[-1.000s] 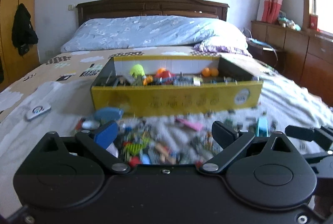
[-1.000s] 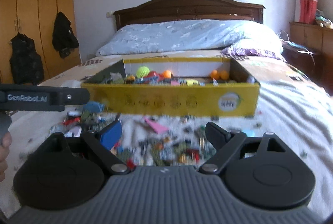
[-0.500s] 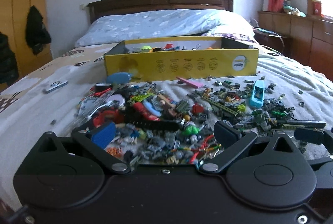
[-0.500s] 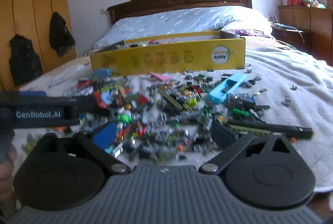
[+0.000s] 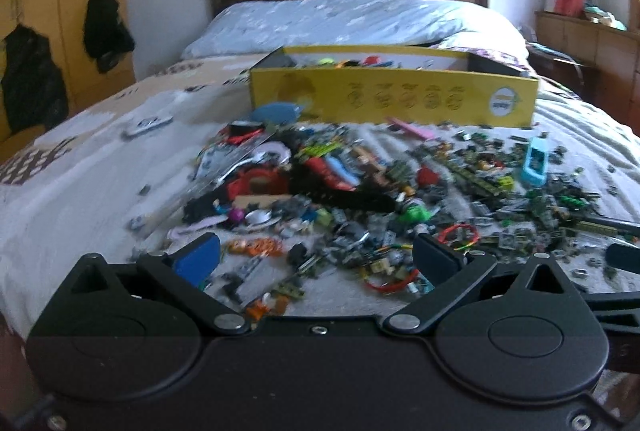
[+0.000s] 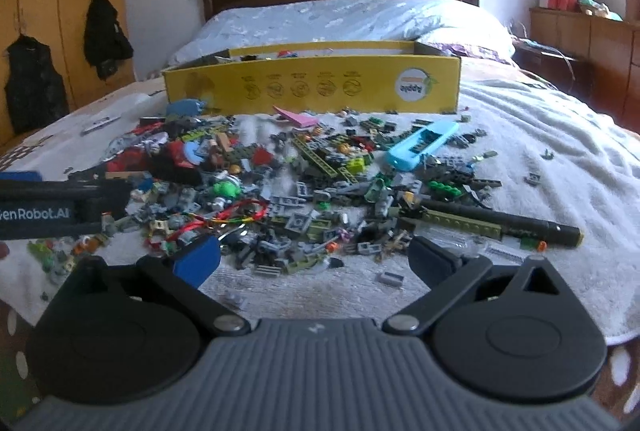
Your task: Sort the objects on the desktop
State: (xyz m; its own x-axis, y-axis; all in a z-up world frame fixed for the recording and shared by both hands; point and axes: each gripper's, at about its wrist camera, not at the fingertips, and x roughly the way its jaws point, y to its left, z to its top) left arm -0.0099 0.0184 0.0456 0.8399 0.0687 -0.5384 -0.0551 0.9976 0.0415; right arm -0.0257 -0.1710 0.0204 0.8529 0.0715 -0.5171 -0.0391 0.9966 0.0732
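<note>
On the white bedspread, in front of the yellow cardboard box, lies the pile of small objects to be sorted: building bricks, a light blue case, a black pen-like rod, a pink flat piece and a red-green cord loop. Left gripper and right gripper both hover at the near edge of the pile, each with jaws spread wide and nothing between them. The step in hand appears to be choosing a first item. Good practice, as a judgement: start with a large, isolated piece such as the blue case or the rod, which sit apart from the dense tangle; descend with one finger on either side of its narrow width; close only once both pads bracket it, so that neighbouring bricks are not dragged along. The box already holds some items, though they are too blurred to name, and is the likely destination
</note>
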